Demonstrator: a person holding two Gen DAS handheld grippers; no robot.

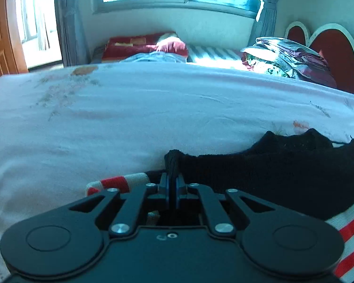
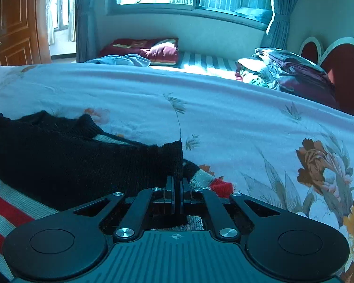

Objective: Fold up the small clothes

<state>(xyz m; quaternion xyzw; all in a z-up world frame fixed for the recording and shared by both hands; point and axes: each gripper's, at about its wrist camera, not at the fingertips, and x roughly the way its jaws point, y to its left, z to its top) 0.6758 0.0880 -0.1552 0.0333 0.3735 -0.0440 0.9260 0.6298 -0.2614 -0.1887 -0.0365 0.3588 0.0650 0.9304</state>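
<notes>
A small black knit sweater (image 1: 283,172) with red and white striped bands lies on the bed's floral sheet (image 1: 106,122). My left gripper (image 1: 173,181) is shut on the sweater's left black edge, and a pinched fold of knit stands up between its pads. In the right wrist view the same sweater (image 2: 70,162) spreads to the left. My right gripper (image 2: 177,184) is shut on its right black corner, which rises above the pads. Striped knit (image 2: 214,181) shows just beyond the right fingers.
Folded bedding (image 1: 288,56) is piled at the far right by a red heart-shaped headboard (image 1: 330,44). A dark red pillow (image 2: 148,49) and a light blue garment (image 2: 120,61) lie at the far side under the window. A wooden door (image 2: 14,23) stands far left.
</notes>
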